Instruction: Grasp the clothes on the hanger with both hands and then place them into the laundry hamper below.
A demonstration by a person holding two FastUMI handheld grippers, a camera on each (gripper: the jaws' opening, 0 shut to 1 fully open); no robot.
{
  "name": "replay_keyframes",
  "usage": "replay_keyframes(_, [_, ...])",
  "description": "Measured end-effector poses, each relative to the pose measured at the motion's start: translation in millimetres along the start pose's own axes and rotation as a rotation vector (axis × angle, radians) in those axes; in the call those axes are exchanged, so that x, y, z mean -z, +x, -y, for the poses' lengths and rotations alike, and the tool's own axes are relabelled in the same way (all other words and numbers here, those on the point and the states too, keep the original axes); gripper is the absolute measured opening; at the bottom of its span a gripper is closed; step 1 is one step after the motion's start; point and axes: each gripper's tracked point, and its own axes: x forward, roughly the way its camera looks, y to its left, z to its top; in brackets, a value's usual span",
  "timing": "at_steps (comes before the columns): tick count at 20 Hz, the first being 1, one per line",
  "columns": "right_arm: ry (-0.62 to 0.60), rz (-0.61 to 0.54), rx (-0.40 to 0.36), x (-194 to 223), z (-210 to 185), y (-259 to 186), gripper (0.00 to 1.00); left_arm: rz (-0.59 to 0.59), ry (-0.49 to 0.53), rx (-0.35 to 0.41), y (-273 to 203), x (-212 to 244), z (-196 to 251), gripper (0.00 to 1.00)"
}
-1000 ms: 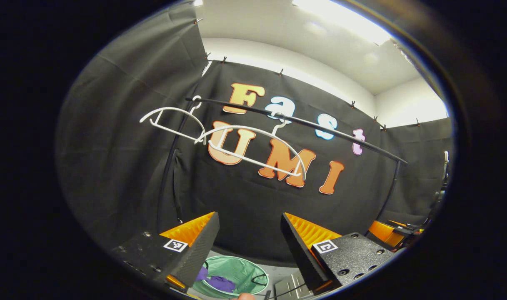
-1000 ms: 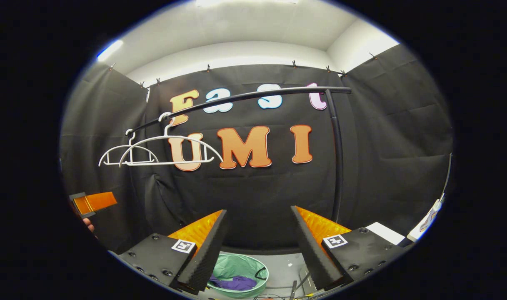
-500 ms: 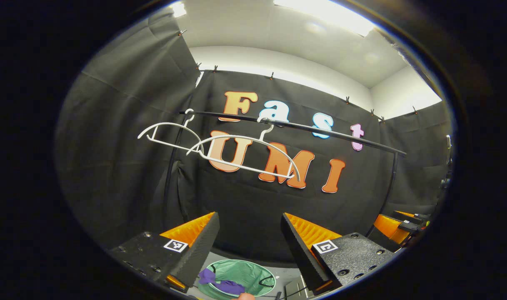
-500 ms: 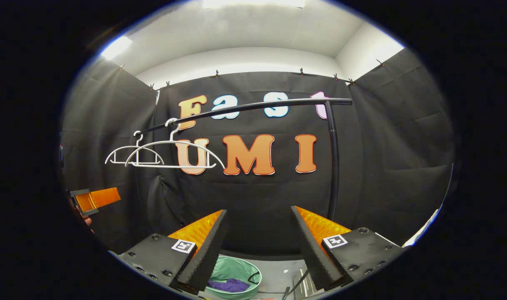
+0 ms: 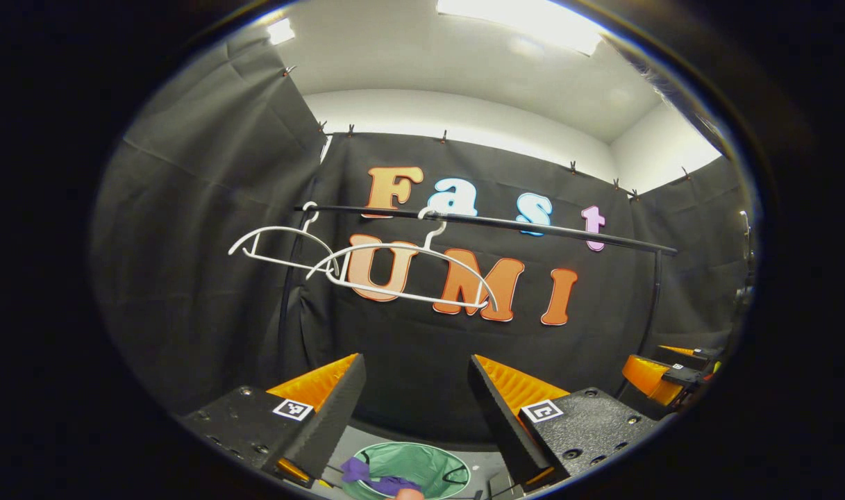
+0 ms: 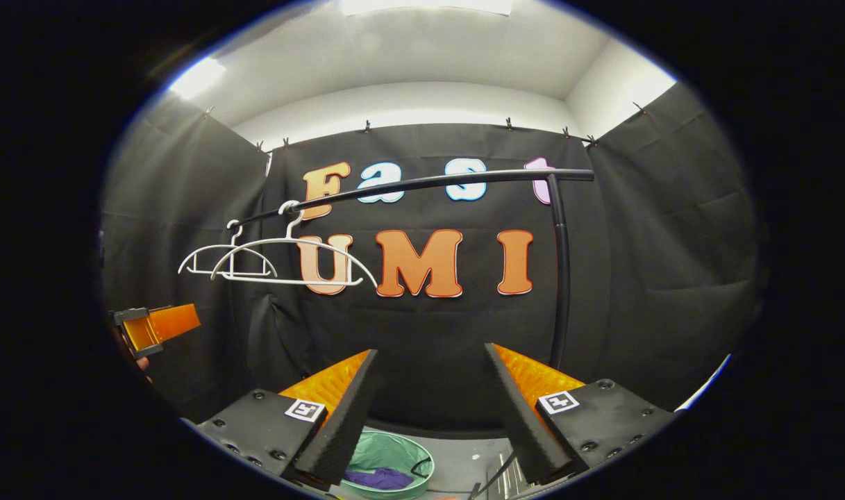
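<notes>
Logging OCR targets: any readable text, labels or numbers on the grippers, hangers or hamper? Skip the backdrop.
No readable words or numbers.
left gripper: square marker patterns behind the fingers, not text.
right gripper: the same.
hangers, hamper: no markings visible.

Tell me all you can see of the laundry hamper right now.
The laundry hamper is a round, open-topped bin with soft-looking pale green walls, standing on the grey floor below the black rail. A crumpled purple garment lies inside it. In both views the grippers' fingers hide part of its rim.
</notes>
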Motion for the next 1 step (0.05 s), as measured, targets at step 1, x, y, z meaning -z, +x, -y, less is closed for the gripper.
replay_keyframes(1, [0.001,-0.005,-0.002,1.1,-0.7,-0.5,0.97,0.007,0.007,0.002,-0.7,-1.3,1.6,0.89])
